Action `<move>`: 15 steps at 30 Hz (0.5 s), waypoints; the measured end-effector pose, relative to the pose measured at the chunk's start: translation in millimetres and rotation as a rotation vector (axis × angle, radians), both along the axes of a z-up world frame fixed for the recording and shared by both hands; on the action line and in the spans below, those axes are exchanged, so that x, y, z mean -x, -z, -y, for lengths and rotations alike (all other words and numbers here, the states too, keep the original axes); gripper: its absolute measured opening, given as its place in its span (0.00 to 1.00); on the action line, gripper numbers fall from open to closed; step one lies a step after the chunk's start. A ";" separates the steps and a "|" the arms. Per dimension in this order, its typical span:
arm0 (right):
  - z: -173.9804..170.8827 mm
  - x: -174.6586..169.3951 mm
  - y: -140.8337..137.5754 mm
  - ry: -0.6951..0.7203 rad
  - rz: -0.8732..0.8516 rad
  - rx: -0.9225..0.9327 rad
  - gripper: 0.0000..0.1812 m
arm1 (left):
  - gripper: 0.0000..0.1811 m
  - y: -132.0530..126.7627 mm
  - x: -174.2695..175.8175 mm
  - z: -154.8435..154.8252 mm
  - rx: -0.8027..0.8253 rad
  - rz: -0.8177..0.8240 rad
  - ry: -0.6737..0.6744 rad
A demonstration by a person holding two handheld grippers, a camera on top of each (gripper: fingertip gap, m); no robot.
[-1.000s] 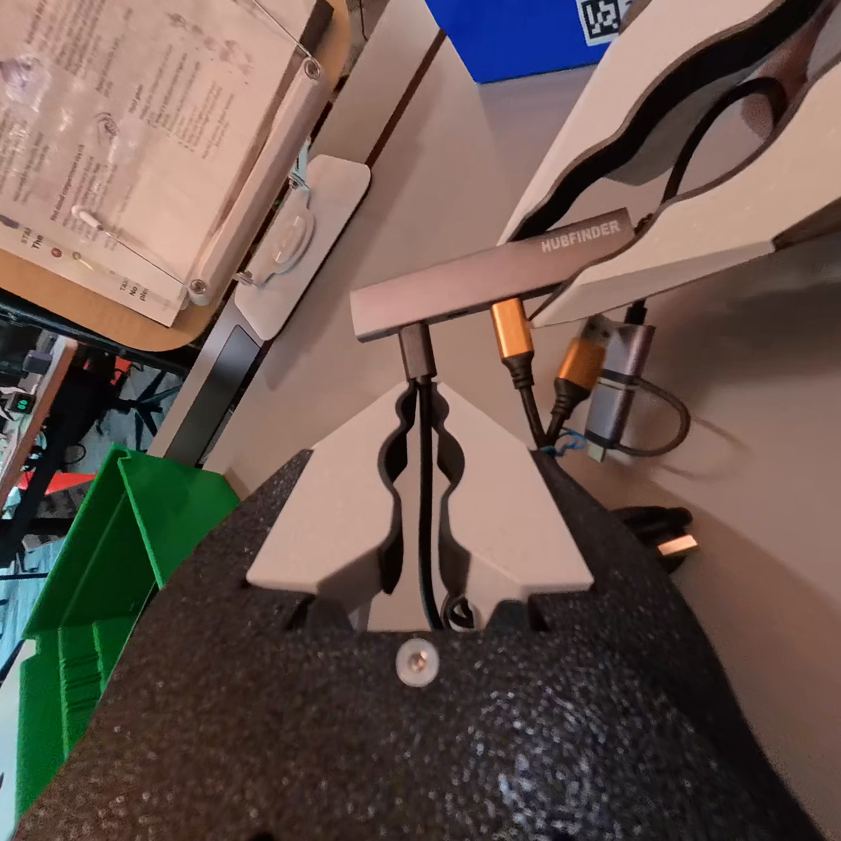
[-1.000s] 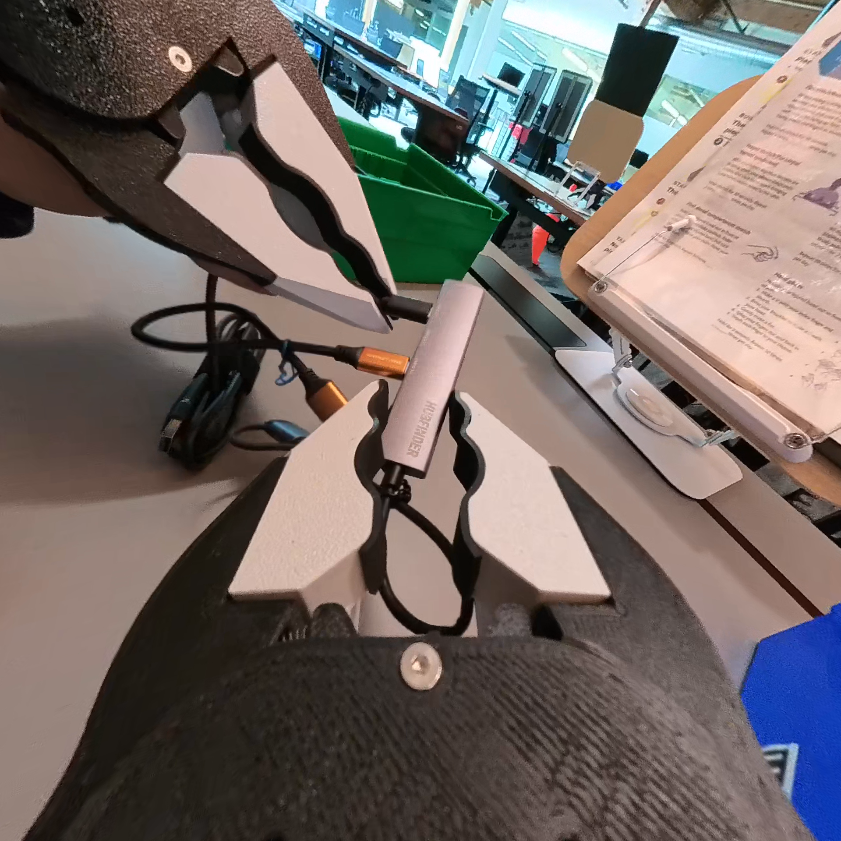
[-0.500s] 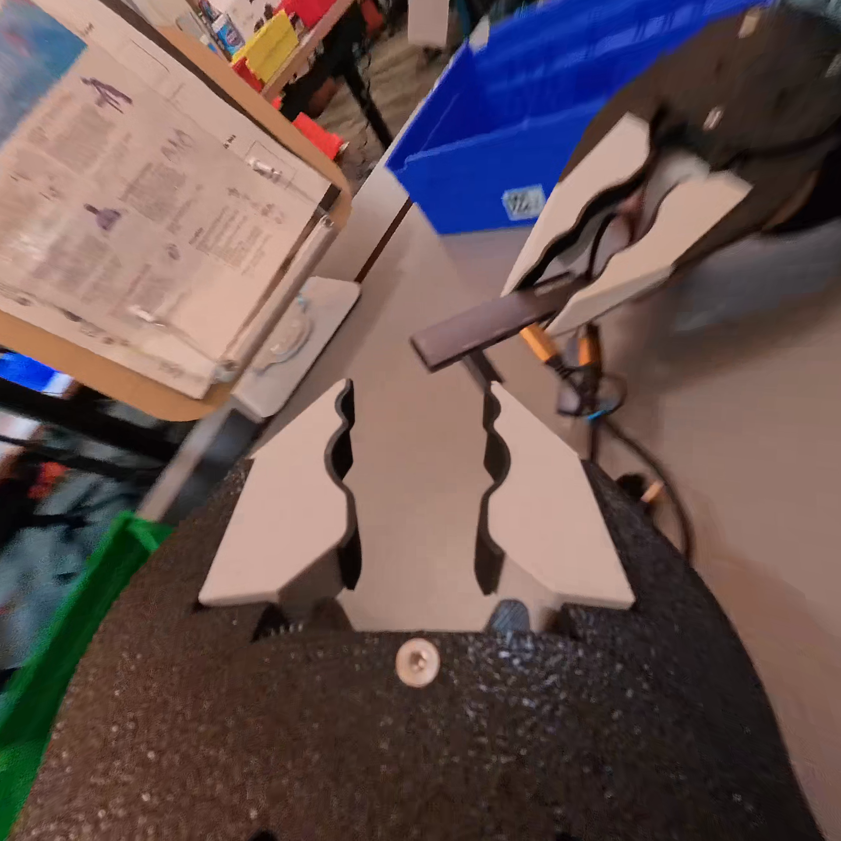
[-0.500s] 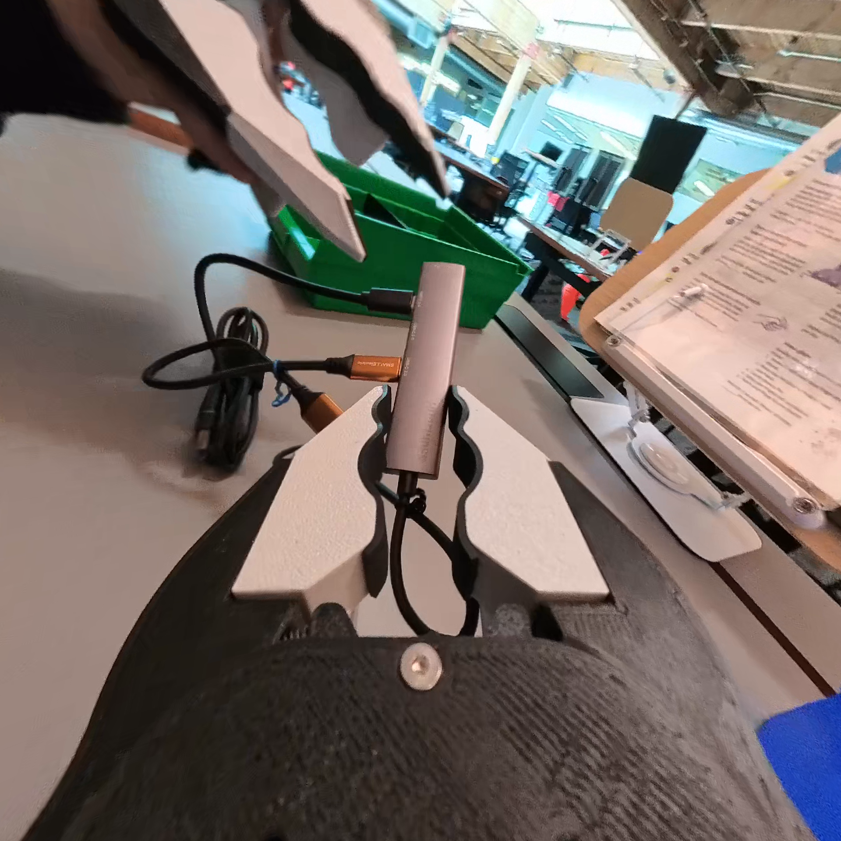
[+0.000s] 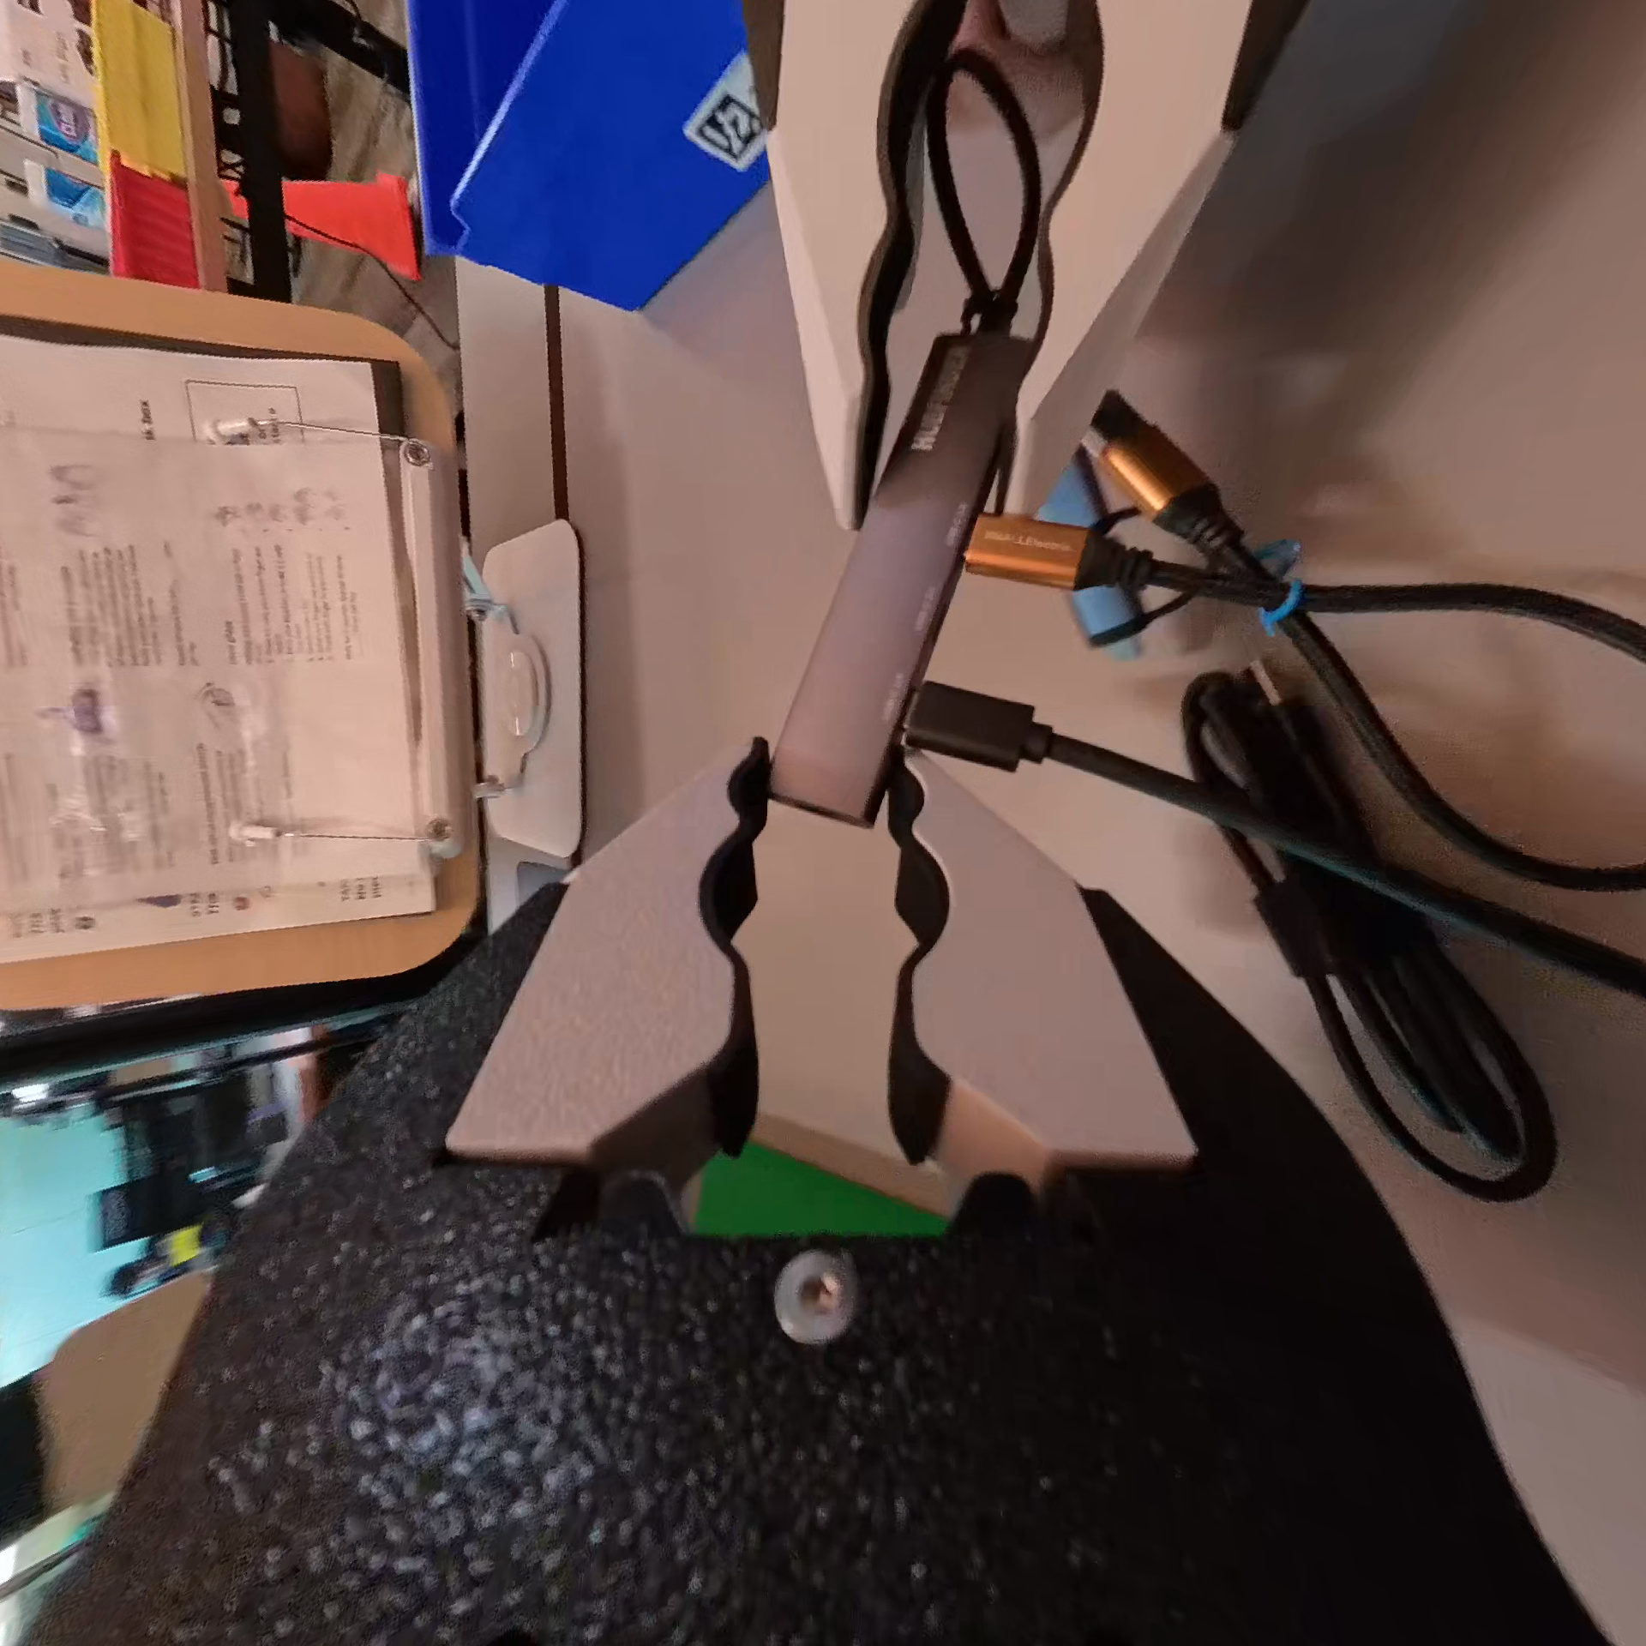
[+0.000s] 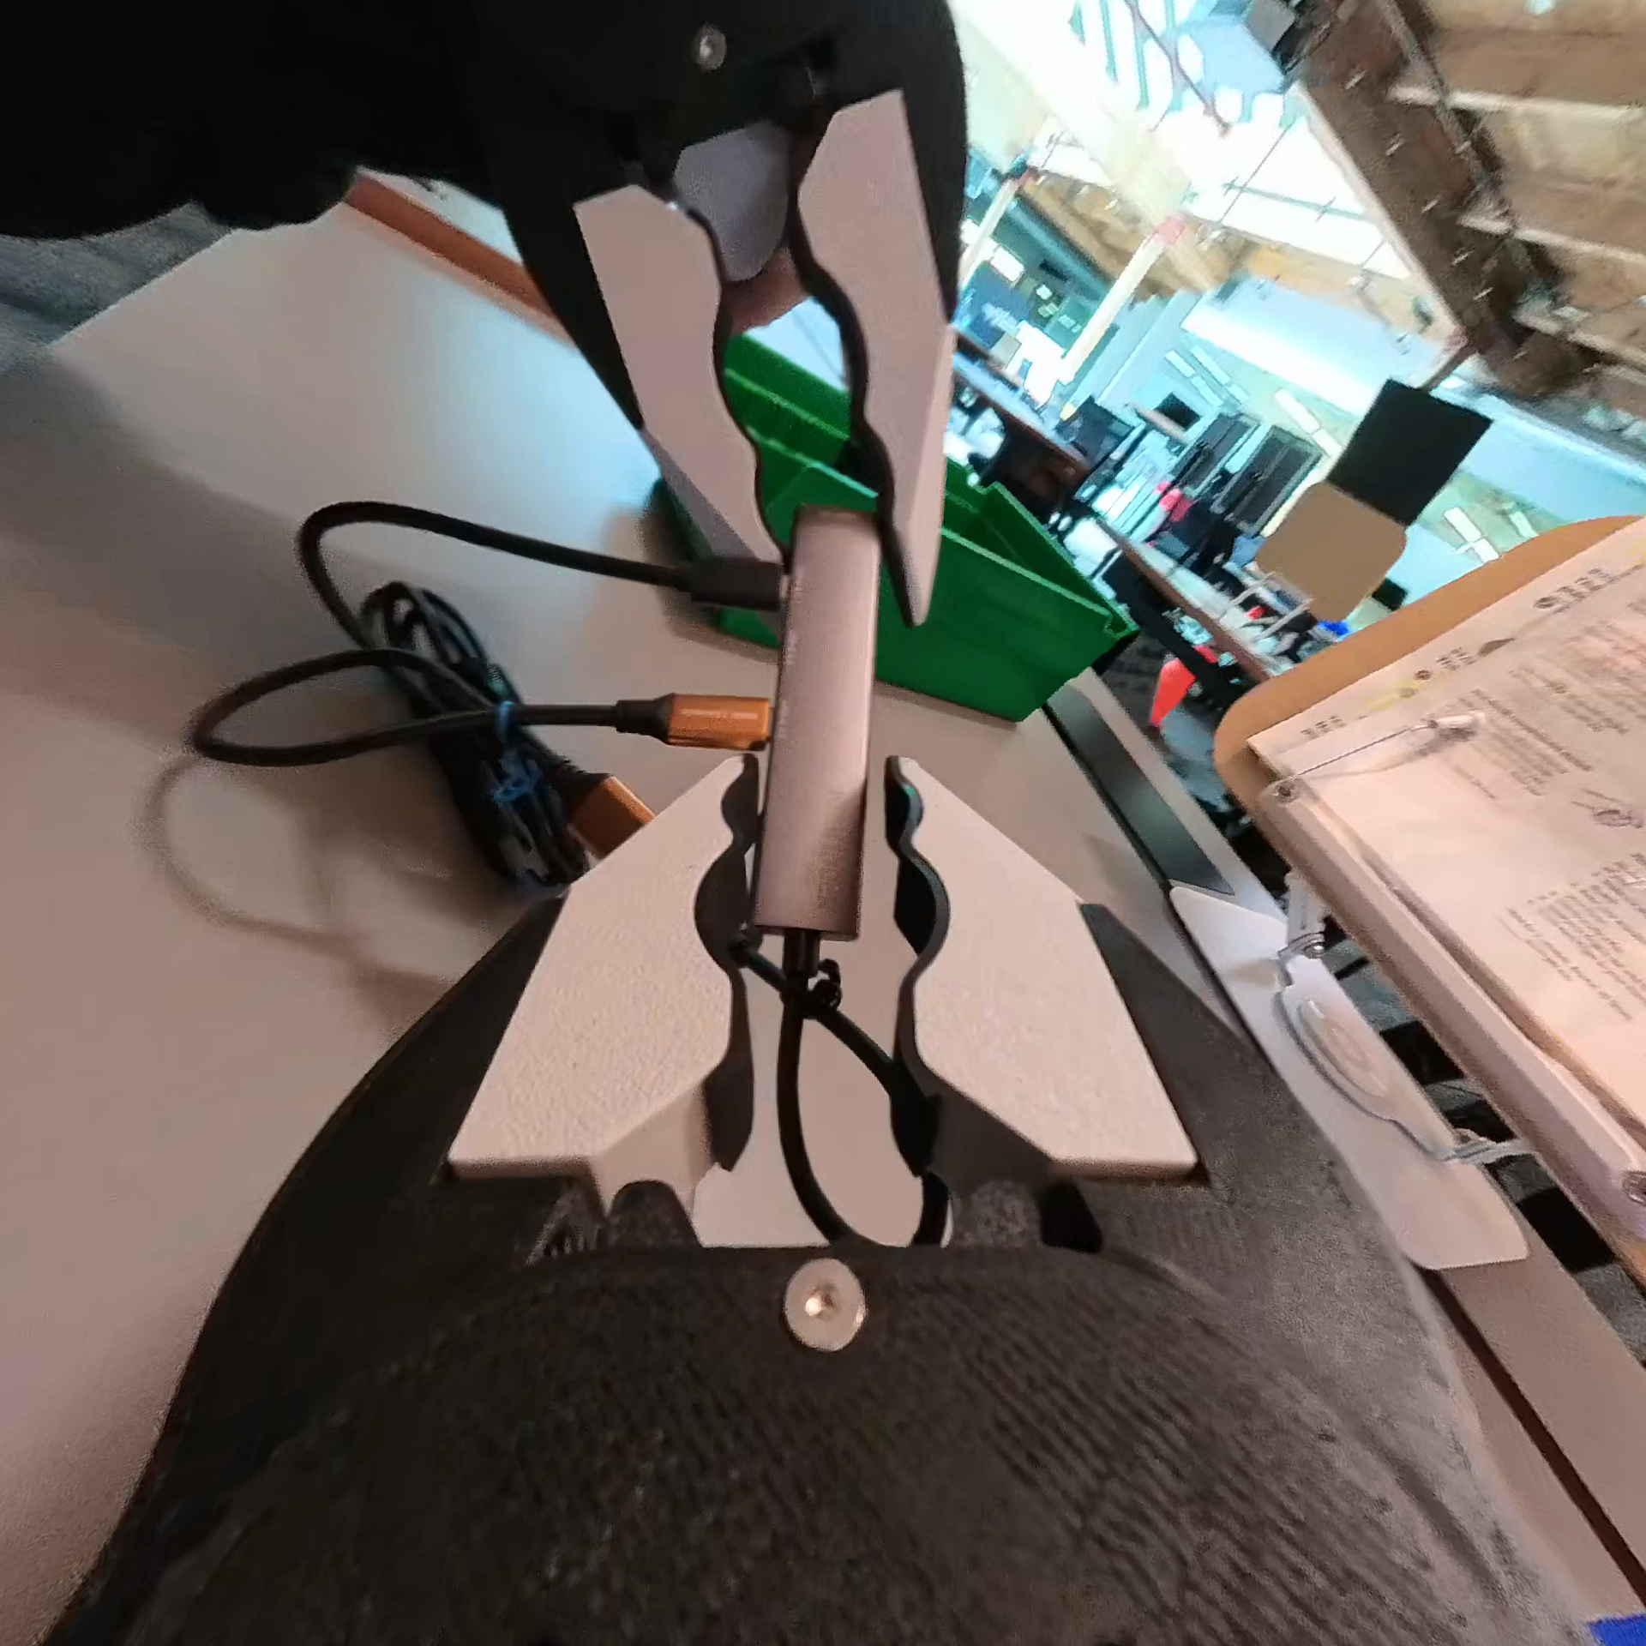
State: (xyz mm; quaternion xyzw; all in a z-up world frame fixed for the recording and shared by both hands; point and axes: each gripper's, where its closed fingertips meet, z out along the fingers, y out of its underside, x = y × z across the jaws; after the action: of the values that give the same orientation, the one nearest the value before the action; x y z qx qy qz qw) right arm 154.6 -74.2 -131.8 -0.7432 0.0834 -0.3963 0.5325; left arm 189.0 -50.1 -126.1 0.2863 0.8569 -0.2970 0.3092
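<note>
Two claws meet on one grey hub [image 6: 824, 677], one at each end, and it hangs in the air above the pale table [image 6: 267, 445].

Closest to you in the right wrist view, your right claw [image 6: 819, 766] is squeezed on the near end of the hub. The hub's own thin black cord [image 6: 802, 1095] makes a loop between the fingers, down by the claw's base.

Halfway along the hub, a gold plug [image 6: 717, 720] sticks out of its side. A bit farther on, a black plug [image 6: 735, 581] sticks out of the same side.

At the far end, your left claw [image 5: 824, 775] has one finger on each side of the hub's tip. The gap between them is just as wide as the hub. You cannot tell if they are pressing on it or only touching.

Under the hub, both cords drop to the table and join a bundle of dark cables [image 5: 1389, 935] tied with blue bands.

Behind that sits a green bin [image 6: 980, 606]. A paper on a wooden stand [image 6: 1470, 757] is off to the side, and a blue bin [image 5: 579, 160] sits past it.
</note>
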 end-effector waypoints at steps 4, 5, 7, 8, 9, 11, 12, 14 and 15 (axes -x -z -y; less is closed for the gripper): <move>5.1 -2.3 -10.2 0.010 0.045 -0.063 0.22 | 0.13 -3.3 7.9 0.8 0.128 -0.192 0.024; 5.3 -2.4 -11.3 0.010 0.045 -0.072 0.23 | 0.13 -3.0 9.2 0.4 0.150 -0.229 0.031; 7.2 -2.8 -14.3 0.019 0.057 -0.083 0.25 | 0.13 -2.2 9.8 -1.1 0.184 -0.276 0.044; 10.1 -3.3 -17.5 0.027 0.056 -0.104 0.27 | 0.13 -2.2 8.8 -2.2 0.199 -0.286 0.044; 14.3 -2.9 -24.1 0.029 0.055 -0.150 0.29 | 0.13 -2.5 6.6 -3.8 0.211 -0.288 0.038; 26.9 2.6 -45.7 -0.002 0.044 -0.315 0.30 | 0.13 -4.1 1.3 -8.3 0.236 -0.288 0.020; 36.2 6.0 -56.9 -0.026 0.024 -0.412 0.33 | 0.13 -6.1 -0.4 -10.7 0.254 -0.296 0.016; 61.9 7.4 -73.3 -0.040 -0.039 -0.611 0.37 | 0.13 -13.2 -4.4 -15.6 0.310 -0.315 0.006; 73.3 7.5 -80.3 -0.053 -0.068 -0.709 0.40 | 0.13 -17.4 -4.4 -17.6 0.342 -0.341 0.009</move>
State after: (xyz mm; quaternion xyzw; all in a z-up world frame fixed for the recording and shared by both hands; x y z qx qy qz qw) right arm 147.1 -147.4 -51.5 -0.5271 0.2143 -0.3038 0.7641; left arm 193.3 -32.5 -108.7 0.1791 0.8326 -0.4832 0.2029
